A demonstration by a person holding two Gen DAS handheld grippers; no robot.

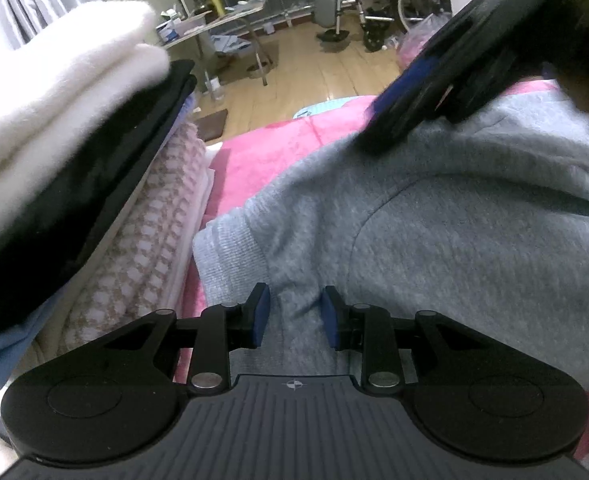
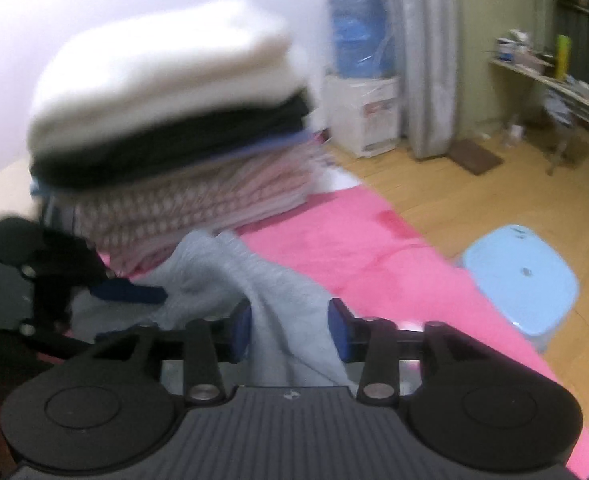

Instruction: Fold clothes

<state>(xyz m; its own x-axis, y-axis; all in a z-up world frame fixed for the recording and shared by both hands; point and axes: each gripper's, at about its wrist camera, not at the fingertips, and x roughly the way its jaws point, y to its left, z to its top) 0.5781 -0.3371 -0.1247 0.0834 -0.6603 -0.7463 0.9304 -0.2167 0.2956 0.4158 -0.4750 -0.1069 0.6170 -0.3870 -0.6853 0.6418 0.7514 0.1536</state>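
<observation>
- The grey sweatshirt [image 1: 454, 220] is lying spread and rumpled on the pink blanket [image 1: 262, 152], right next to the stack of folded clothes [image 1: 54, 140]. One end nearly touches the bottom of that stack.
- The left gripper [image 1: 295, 316] is closed on a raised ridge of the grey fabric, with the blue pads squeezing it from both sides. Looks like a decent pinch to me.
- The right gripper [image 2: 290, 332] has its jaws apart. A drape of the same sweatshirt runs between them, but the pads don't look to be pressing it, so I'd call that side let go.
- Handling-wise it's thick fleecy knit: soft, floppy, light, nothing to break. It won't hold a shape by itself, so any lifted part is going to sag and drag the rest along.
- The fleece looks grippy, not slick, so I wouldn't expect it to slide out of a pinch. It probably clings a bit to the fuzzy blanket too.
- The best place to grab, imo, is the ribbed band [image 1: 226, 248] at the edge near the stack, or a seam. Those bits are firmer and give a cleaner fold line than a handful of the middle.
- Take two spread-out corners, one per gripper, or it just bunches.
- Watch that tall stack, since a swinging sleeve could nudge it.
</observation>
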